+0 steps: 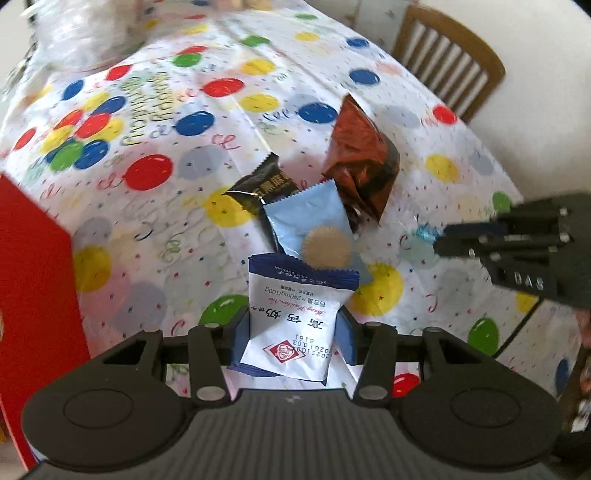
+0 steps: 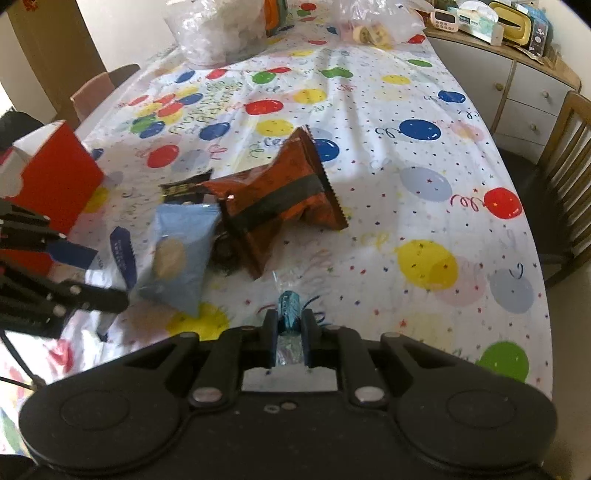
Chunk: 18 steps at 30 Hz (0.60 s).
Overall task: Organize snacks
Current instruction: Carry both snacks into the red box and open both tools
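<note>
Surface point(image 2: 424, 177): balloon-print cloth, snack packets at my centre.
Room: wooden chair point(image 1: 454, 62), cabinet point(image 2: 524, 96).
My left claw point(image 1: 293, 328): clamped on white packet point(image 1: 291, 325).
My right claw point(image 2: 290, 325): clamped on blue candy point(image 2: 290, 308).

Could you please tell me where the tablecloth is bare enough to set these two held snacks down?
The widest bare stretch is the balloon tablecloth right of the brown snack bag, out to the table edge by the wooden chair. Another lies between that bag and the clear plastic bags at the far end. It is crowded between the red box and the light blue packet.
</note>
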Available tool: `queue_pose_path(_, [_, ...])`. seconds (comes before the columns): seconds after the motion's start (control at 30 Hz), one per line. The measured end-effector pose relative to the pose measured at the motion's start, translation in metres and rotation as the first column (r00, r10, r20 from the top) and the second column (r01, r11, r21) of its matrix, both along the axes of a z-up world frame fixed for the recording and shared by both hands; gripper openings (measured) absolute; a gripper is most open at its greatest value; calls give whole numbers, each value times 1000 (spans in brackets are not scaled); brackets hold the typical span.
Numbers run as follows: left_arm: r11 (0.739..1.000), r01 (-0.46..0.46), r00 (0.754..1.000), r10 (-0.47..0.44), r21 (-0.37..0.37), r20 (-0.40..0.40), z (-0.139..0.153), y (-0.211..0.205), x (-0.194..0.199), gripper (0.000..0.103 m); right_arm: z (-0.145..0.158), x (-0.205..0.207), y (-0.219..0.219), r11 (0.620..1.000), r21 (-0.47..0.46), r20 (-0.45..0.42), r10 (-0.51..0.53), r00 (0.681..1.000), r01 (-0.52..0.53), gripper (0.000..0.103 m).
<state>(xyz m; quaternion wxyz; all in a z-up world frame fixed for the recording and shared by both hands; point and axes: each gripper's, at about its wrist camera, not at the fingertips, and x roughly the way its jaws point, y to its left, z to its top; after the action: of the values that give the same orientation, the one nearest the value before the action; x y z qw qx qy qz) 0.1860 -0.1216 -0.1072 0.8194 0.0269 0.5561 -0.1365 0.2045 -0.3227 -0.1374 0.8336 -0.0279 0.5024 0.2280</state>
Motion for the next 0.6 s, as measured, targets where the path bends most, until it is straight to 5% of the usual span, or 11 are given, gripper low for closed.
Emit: queue_pose_path(0.6, [963,-244,967,250,-115,38,55,65,-60,47,68,-46,25,991,117,71,54,996,-62,11])
